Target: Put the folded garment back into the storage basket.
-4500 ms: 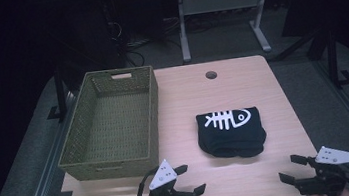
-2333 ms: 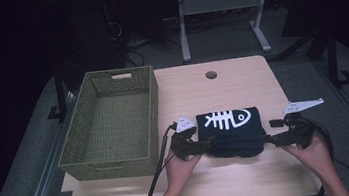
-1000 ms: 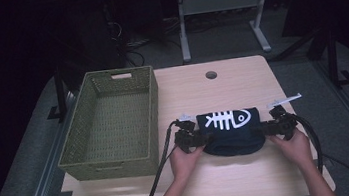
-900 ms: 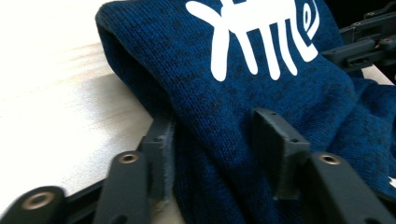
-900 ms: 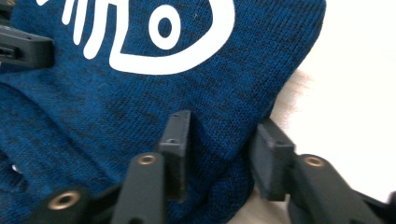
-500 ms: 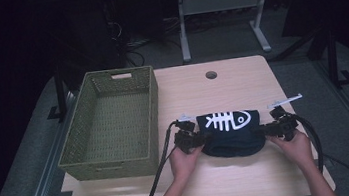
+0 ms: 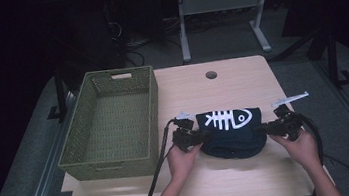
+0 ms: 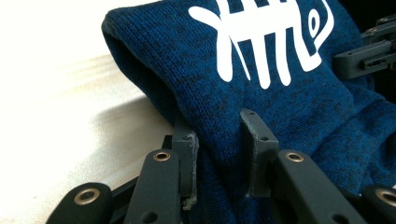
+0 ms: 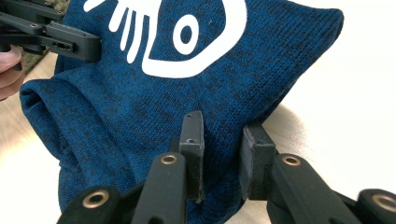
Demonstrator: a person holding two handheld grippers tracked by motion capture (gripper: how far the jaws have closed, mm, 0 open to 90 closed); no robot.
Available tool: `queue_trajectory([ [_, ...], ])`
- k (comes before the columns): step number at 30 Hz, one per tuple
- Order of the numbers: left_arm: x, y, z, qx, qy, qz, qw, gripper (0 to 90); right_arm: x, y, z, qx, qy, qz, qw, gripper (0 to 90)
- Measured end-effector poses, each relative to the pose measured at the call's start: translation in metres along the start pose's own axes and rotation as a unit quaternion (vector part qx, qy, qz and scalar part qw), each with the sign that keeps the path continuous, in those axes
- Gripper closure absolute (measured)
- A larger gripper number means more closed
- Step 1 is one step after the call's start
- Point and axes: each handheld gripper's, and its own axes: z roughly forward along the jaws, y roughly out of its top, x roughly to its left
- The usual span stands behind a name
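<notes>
Folded dark blue sweater (image 7: 232, 132) with white fishbone print lies on the wooden table (image 7: 243, 185), near-centre, right of the green wicker basket (image 7: 111, 128). Left gripper (image 7: 198, 138) has just been closing, jaws now pinching the sweater's left edge, fabric bunched between the pads. Right gripper (image 7: 269, 127) likewise just closed, pinching the right edge. Both hands low at the near side.
</notes>
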Motion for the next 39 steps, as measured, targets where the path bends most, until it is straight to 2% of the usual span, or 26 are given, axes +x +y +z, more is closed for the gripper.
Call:
queue_trajectory([
  [10,-0.01,0.011,-0.02,-0.013,-0.003,0.016,0.9998,70.3,0.013,0.008,-0.017,-0.012,-0.005,-0.013,0.9998,73.7],
  [25,-0.021,0.025,-0.05,-0.034,-0.004,0.037,0.9987,70.3,0.034,0.021,-0.037,-0.041,0.003,-0.027,0.9988,73.7],
  [39,-0.019,0.037,-0.075,-0.039,-0.001,0.045,0.9982,70.3,0.054,0.037,-0.043,-0.05,0.005,-0.045,0.9977,73.8],
])
